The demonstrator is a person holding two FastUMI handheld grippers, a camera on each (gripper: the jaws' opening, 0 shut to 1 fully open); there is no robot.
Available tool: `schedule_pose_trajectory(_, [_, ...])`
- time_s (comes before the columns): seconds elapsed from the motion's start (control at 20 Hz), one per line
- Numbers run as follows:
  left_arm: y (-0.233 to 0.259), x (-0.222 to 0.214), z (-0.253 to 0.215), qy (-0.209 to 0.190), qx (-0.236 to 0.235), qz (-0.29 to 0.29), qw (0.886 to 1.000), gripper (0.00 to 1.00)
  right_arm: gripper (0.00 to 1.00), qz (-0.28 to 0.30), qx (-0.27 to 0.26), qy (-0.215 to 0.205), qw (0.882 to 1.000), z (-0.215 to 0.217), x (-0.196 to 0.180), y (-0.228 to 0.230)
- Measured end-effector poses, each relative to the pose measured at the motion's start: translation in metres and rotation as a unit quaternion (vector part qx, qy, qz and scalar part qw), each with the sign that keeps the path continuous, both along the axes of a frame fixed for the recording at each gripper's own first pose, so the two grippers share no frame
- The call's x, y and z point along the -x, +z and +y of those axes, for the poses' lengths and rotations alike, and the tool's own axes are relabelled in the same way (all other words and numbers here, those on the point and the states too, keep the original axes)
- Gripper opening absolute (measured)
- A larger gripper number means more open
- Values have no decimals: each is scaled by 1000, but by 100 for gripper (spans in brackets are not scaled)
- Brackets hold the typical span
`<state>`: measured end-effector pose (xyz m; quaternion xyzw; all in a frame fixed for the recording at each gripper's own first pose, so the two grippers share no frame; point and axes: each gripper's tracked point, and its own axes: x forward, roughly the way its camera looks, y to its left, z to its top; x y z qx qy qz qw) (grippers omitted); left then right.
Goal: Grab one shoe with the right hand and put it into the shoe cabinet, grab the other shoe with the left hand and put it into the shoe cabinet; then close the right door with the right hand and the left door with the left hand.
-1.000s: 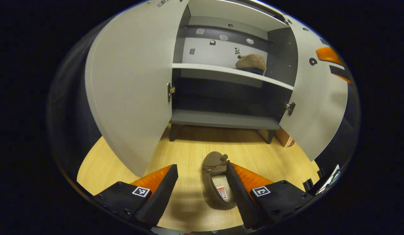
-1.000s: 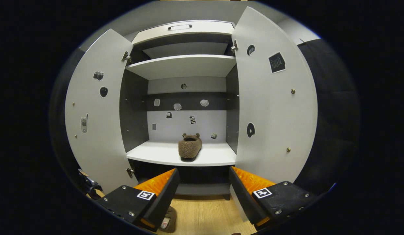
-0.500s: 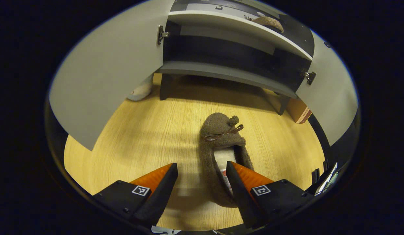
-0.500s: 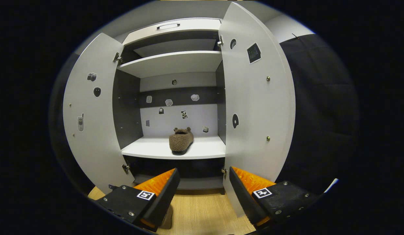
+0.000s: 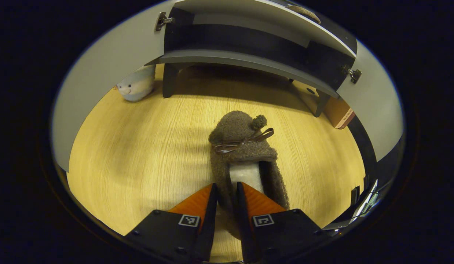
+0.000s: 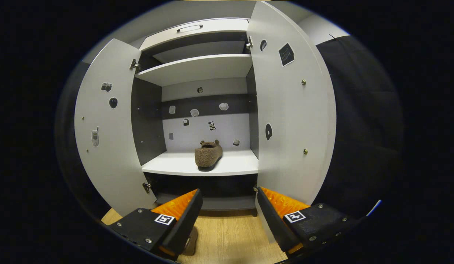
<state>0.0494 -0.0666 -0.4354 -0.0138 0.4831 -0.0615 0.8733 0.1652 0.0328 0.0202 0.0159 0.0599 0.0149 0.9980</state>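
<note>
A brown fuzzy slipper (image 5: 245, 146) with a small bow lies on the wooden floor in front of the shoe cabinet (image 5: 249, 63). My left gripper (image 5: 227, 190) is shut on the slipper's left side wall near the heel, one finger outside and one inside the opening. The second brown slipper (image 6: 208, 154) rests on the cabinet's middle shelf (image 6: 234, 167). The left door (image 6: 106, 128) and the right door (image 6: 293, 110) both stand wide open. My right gripper (image 6: 227, 198) hangs open in front of the cabinet, holding nothing.
A pale plush toy (image 5: 137, 85) sits on the floor by the cabinet's left leg. A cardboard box (image 5: 339, 113) stands near the right leg. Above the shelves is a drawer with a handle (image 6: 190, 27).
My left gripper dropped toward the floor slipper and went from open to shut on its side wall. The right gripper stayed open and drifted only slightly.
</note>
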Motion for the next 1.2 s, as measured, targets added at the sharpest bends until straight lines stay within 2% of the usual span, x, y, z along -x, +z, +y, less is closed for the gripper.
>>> schedule_pose_trajectory(0.05, [-1,-3,3,-5,-12,3,1000,38,93,-1,2,0,1000,0,1,0])
schedule_pose_trajectory(0.15, [7,-2,9,-7,-23,7,1000,16,93,-4,4,1,1000,1,1,1])
schedule_pose_trajectory(0.25, [25,-6,13,-5,-28,-2,1000,7,93,-6,3,6,1000,4,3,2])
schedule_pose_trajectory(0.45, [70,-20,24,-8,-14,-25,1000,7,93,-16,4,11,1000,2,6,8])
schedule_pose_trajectory(0.7, [175,-47,33,-6,13,-76,997,7,93,-25,-3,17,1000,4,10,15])
schedule_pose_trajectory(1.0, [299,-82,27,4,29,-175,984,7,93,-44,-2,22,999,4,21,28])
schedule_pose_trajectory(1.2, [371,-129,31,12,32,-227,973,7,93,-61,8,21,998,2,30,41])
